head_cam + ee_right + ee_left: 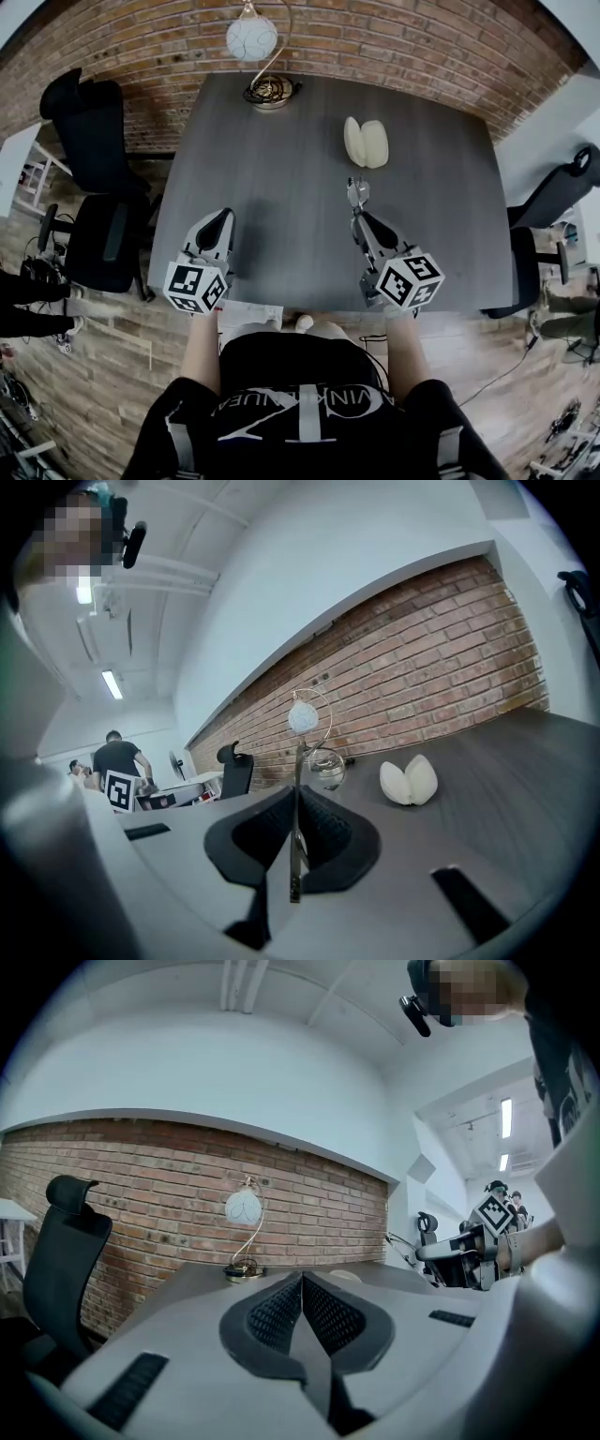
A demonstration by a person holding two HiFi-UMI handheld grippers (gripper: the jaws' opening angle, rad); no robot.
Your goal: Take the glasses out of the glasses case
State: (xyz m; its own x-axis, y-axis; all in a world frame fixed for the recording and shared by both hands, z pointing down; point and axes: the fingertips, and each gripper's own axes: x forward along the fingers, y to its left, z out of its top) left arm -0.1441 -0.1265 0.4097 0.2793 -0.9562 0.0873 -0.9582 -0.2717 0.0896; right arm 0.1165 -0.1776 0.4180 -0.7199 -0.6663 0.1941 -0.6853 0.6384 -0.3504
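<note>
The white glasses case [366, 142] lies open like a clamshell on the far right part of the dark table [281, 178]; the right gripper view shows the case [410, 780] empty. My right gripper [359, 217] hovers short of the case, shut on a temple of the glasses [357, 192]. In the right gripper view the thin metal arm runs between the pads [319, 822] and a clear lens [325, 766] sticks out ahead. My left gripper [223, 217] is shut on nothing over the table's near left; its tips [302, 1279] meet.
A lamp [255, 42] with a white globe stands at the table's far edge. Black office chairs stand to the left [89, 131] and right [553, 202]. A brick wall [141, 1176] runs behind the table. People stand far off in the room [117, 757].
</note>
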